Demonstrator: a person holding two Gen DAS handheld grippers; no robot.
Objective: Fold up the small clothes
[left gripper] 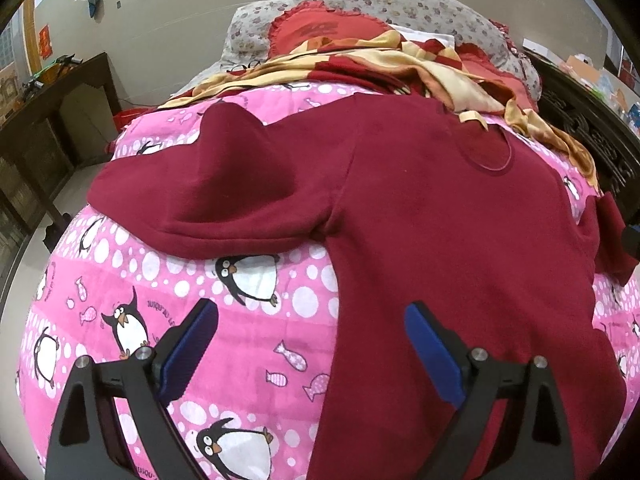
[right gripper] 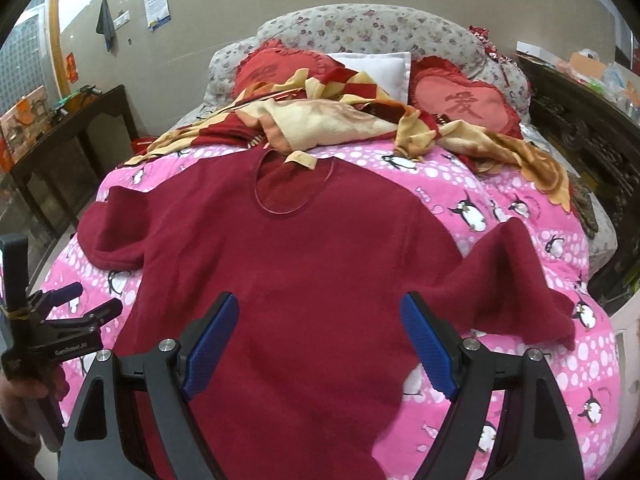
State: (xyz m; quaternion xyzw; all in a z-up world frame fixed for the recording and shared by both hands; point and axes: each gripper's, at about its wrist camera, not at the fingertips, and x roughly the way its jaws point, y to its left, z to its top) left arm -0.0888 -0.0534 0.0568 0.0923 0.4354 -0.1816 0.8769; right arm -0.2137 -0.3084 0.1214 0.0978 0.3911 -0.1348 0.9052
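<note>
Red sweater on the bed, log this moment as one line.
red sweater: flat, unfolded on penguin quilt | left gripper: open, empty | right gripper: open, empty, over sweater

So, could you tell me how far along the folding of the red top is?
Done: the red top lies spread flat on the pink penguin quilt, sleeves out. In hand: nothing; the left gripper and right gripper are open above its lower part. Left: every fold.
</note>
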